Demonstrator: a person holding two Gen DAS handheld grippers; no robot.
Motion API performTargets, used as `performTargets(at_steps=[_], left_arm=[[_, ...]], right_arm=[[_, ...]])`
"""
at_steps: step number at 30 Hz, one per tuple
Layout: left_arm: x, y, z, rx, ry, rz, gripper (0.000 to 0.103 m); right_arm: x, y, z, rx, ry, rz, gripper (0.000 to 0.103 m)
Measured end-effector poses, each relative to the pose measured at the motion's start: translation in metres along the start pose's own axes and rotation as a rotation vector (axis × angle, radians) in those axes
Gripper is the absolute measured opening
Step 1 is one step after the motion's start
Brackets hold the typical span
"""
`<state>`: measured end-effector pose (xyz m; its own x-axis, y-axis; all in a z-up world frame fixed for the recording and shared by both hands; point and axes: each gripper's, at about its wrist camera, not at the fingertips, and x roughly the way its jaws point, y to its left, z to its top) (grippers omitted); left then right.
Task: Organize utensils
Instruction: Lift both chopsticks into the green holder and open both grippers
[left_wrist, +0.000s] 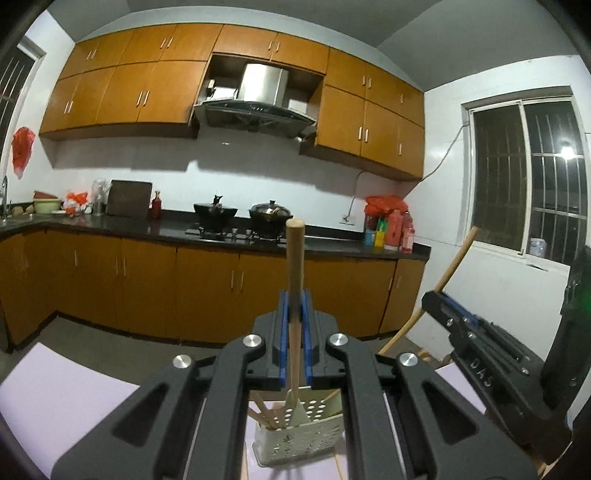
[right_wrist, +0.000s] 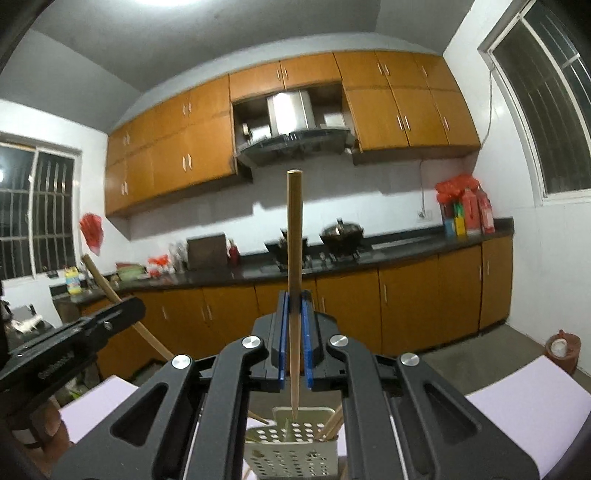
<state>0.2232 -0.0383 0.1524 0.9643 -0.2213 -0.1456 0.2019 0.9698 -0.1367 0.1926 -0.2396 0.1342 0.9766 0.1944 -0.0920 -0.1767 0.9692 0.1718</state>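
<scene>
In the left wrist view my left gripper (left_wrist: 294, 299) is shut on a wooden chopstick (left_wrist: 295, 254) that stands nearly upright. Its lower end hangs just above a white perforated utensil holder (left_wrist: 295, 439) with several chopsticks in it. At the right of that view is my right gripper (left_wrist: 432, 301) with its own chopstick (left_wrist: 454, 266). In the right wrist view my right gripper (right_wrist: 294, 299) is shut on a wooden chopstick (right_wrist: 294, 229), pointed tip down over the utensil holder (right_wrist: 291, 450). My left gripper (right_wrist: 131, 306) and its slanted chopstick (right_wrist: 103, 280) show at the left.
The holder stands on a pale lilac table (left_wrist: 55, 398), also seen in the right wrist view (right_wrist: 535, 406). Beyond it is grey floor, then a dark kitchen counter (left_wrist: 110, 223) with woks (left_wrist: 216, 212) on a stove. A brown jar (right_wrist: 563, 350) stands on the floor at right.
</scene>
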Motion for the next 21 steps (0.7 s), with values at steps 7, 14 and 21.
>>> performTargets(at_steps=[7,14,21], left_arm=[[0.029,0.010,-0.027,-0.038,0.071,-0.003,0.008],[0.007,0.023,-0.022,-0.074,0.038,-0.019,0.026],[-0.054,0.043,-0.038,-0.080,0.030,0.032,0.038]], right_arm=[[0.014,0.000,-0.024,-0.007,0.105,-0.012,0.015],[-0.024,-0.003,-0.007,0.010,0.035,-0.024,0.051],[-0.066,-0.038,-0.024,0.043,0.103,-0.111,0.051]])
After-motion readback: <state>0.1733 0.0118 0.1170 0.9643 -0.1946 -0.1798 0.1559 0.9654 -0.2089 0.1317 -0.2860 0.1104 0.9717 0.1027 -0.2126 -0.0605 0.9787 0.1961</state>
